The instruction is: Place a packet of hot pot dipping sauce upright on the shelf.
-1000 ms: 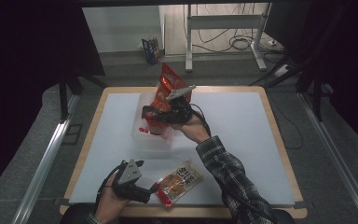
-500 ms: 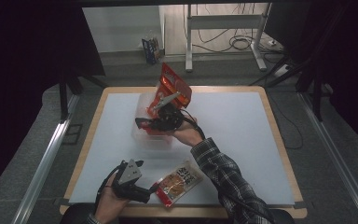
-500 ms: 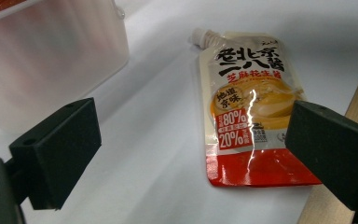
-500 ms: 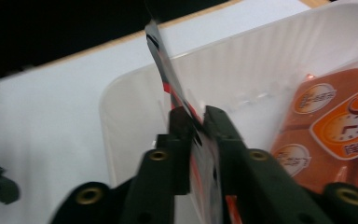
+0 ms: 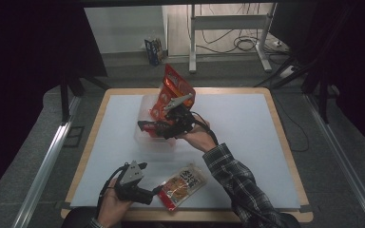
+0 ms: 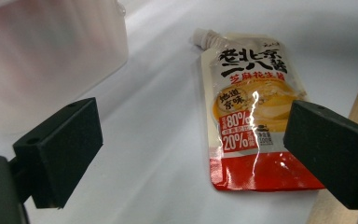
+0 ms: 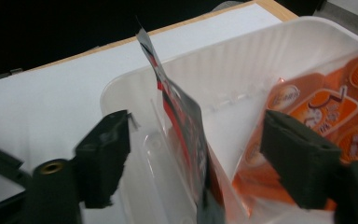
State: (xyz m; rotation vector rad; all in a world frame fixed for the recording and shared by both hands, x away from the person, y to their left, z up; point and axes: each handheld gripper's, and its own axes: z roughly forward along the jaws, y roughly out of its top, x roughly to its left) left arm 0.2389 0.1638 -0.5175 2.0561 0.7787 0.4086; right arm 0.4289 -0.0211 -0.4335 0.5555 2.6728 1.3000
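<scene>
A clear plastic tub [image 5: 140, 136] sits mid-table with a tall orange-red snack bag [image 5: 173, 88] standing in it. My right gripper [image 5: 147, 126] reaches into the tub from the right. In the right gripper view its jaws [image 7: 196, 154] have just been opening. A thin dark-and-red packet [image 7: 182, 121] stands edge-on between them, and neither pad presses it. The orange bag [image 7: 317, 116] leans at the right. My left gripper [image 5: 156, 191] rests open at the table's front edge, beside a flat sauce pouch [image 5: 183, 186]. That pouch [image 6: 249, 116] lies ahead of the wide-open jaws [image 6: 191, 140], untouched.
The white mat [image 5: 247, 142] covers a wooden tabletop whose edge [image 5: 285, 142] shows on the right. The tub's wall [image 6: 51, 56] rises at the upper left of the left gripper view. Dark floor, metal rails and a table frame surround the table.
The right gripper's jaws have parted from shut to wide, and the hand has shifted slightly toward the tub's near-left side. The left hand and the pouch have not moved.
</scene>
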